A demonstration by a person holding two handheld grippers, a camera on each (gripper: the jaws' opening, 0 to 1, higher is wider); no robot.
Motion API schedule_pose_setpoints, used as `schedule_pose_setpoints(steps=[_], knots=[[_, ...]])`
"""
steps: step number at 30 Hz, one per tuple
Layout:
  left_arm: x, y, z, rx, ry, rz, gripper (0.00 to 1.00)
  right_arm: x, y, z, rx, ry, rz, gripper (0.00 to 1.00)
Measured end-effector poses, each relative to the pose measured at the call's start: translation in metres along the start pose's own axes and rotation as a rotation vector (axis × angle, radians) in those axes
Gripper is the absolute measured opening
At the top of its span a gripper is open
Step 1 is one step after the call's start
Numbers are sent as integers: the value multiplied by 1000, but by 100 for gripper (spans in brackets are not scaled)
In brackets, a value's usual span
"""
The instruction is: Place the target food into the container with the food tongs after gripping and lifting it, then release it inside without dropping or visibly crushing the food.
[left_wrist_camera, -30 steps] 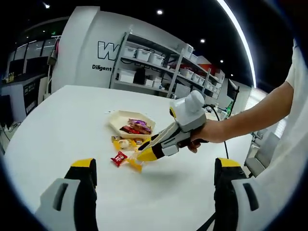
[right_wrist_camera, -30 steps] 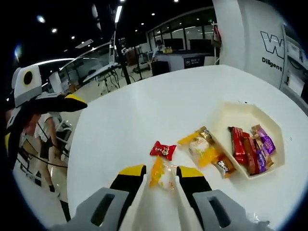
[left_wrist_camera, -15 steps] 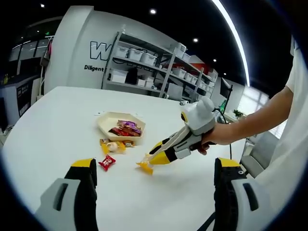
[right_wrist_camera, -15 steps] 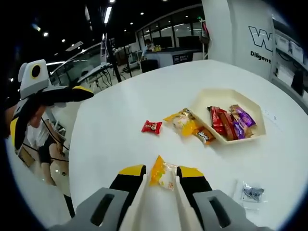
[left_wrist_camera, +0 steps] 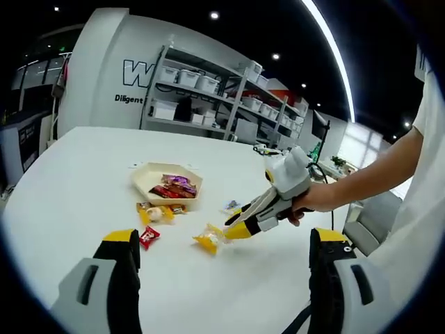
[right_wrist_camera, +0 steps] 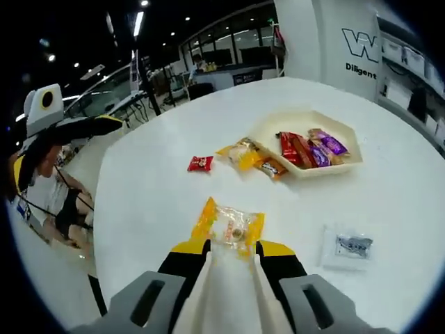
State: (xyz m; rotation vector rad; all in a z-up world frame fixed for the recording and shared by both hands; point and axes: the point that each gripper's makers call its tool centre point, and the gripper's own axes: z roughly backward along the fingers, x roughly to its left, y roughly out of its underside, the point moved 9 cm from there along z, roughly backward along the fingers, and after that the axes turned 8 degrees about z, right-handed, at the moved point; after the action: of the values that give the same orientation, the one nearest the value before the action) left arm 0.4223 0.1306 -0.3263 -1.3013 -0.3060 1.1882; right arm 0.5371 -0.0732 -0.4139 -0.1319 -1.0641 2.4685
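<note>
Yellow-wrapped snack (right_wrist_camera: pixel 230 227) is sitting at the tips of the right gripper (right_wrist_camera: pixel 233 252), and we are seeing its near edge pinched between the two yellow-tipped jaws, which are clenching on the wrapper. In the left gripper view the same snack (left_wrist_camera: pixel 208 239) is hanging off the nose of the right gripper (left_wrist_camera: pixel 235 230), just above the white counter (left_wrist_camera: pixel 83 181); whether it is touching the surface we cannot tell. A person's hand (left_wrist_camera: pixel 311 202) is gripping that tool from behind.

Beyond the right jaws, well apart from the packet, the cream hexagonal container (right_wrist_camera: pixel 352 142) is lying on the counter (right_wrist_camera: pixel 153 202) with red and purple wrapped bars inside it. Just beside its near rim, outside it, a yellow-orange packet (right_wrist_camera: pixel 243 152) and a brown one (right_wrist_camera: pixel 272 168) are lying. A small red candy (right_wrist_camera: pixel 199 163) is resting further toward the jaws' left. To the right of the jaws a clear sachet (right_wrist_camera: pixel 346 245) is lying flat.

We are recording the left gripper (left_wrist_camera: pixel 222 261) with its jaws spread wide apart, holding nothing, and it is also appearing at the left of the right gripper view (right_wrist_camera: pixel 104 125).
</note>
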Motion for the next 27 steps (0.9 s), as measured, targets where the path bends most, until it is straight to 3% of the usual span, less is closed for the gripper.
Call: schedule_pose_setpoints(steps=[6, 9, 15, 19, 24, 27], knots=[[0, 1, 1, -2, 1, 3, 98, 9, -1, -1, -20, -14, -4, 21], [0, 1, 1, -3, 2, 4, 98, 16, -7, -2, -37, -74, -65, 21], [-1, 2, 2, -8, 0, 6, 98, 20, -14, -6, -37, -81, -23, 22], [1, 1, 6, -16, -9, 7, 98, 5, -30, -3, -85, -18, 52, 22], [1, 4, 10, -22, -22, 18, 98, -8, -39, -9, -23, -18, 234, 22], [3, 6, 11, -23, -29, 25, 98, -6, -41, -15, 31, -38, 402, 23]])
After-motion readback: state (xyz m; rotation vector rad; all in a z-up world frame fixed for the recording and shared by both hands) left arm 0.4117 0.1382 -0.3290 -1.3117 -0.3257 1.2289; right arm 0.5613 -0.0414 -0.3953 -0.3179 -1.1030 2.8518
